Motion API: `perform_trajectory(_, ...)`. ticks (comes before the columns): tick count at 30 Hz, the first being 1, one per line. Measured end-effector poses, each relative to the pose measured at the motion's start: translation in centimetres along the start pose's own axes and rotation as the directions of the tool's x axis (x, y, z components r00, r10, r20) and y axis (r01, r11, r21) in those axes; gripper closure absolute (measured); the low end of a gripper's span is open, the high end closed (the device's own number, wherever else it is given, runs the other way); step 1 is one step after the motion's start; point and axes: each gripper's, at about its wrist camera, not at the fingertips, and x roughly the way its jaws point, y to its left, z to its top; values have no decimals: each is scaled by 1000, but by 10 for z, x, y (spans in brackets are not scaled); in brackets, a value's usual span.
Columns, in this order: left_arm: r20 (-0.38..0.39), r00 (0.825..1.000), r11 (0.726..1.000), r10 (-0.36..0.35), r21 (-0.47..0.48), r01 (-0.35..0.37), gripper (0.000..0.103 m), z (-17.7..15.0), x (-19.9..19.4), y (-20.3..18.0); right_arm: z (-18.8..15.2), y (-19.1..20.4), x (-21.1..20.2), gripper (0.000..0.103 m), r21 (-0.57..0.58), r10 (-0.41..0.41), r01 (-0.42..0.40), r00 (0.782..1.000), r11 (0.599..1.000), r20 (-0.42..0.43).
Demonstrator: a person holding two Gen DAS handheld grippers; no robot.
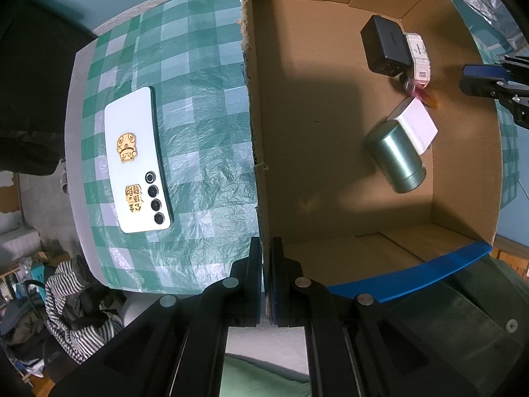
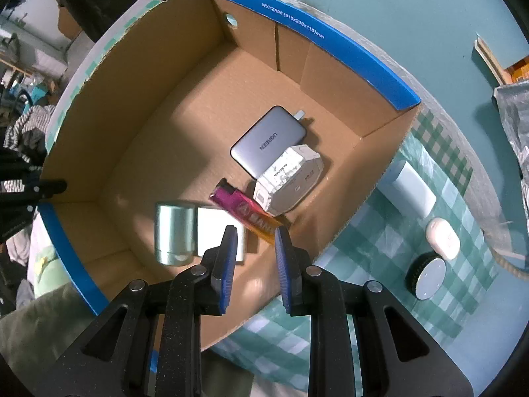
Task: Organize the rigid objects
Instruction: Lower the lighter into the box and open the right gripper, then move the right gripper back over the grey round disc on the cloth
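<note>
Cardboard box [image 2: 334, 56] wall is pinched between the left gripper [image 1: 265, 248] fingers, near a corner. Inside, can [image 2: 174, 231], white block [image 2: 211, 228], lighter [image 2: 244, 210], charger [image 2: 264, 140] and white packet [image 2: 291, 178] crowd one end; the floor's other half lies bare. Above it, the right gripper [image 2: 256, 231] shows a gap between its fingers, holding nothing. Outside lies a phone [image 1: 137, 162].

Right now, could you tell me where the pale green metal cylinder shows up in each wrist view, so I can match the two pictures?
Left wrist view: the green cylinder lies on its side right of centre, on the box floor.
Right wrist view: the green cylinder sits lower left of centre, just left of the right tongs.
Shared landmark: the white block touching it, inside the cardboard box.
</note>
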Motion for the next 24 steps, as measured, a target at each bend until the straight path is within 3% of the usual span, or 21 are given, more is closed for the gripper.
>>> perform_trajectory(3, 1, 1000, 1000, 3, 2, -3, 98, 0, -1, -1, -1, -1, -5, 73, 8, 11, -11, 1000, 1000, 10)
perform_trajectory(5, 1, 1000, 1000, 4, 3, -4, 98, 0, -1, -1, -2, -1, -9, 61, 11, 9, -9, 1000, 1000, 26)
perform_trajectory(10, 3, 1000, 1000, 5, 4, -5, 98, 0, -2, -2, -3, 2, -23, 50, 13, 6, -6, 998, 1000, 60)
perform_trajectory(24, 3, 1000, 1000, 5, 3, -5, 98, 0, -2, -2, -10, -5, -69, 48, 40, -4, -2, 991, 999, 133)
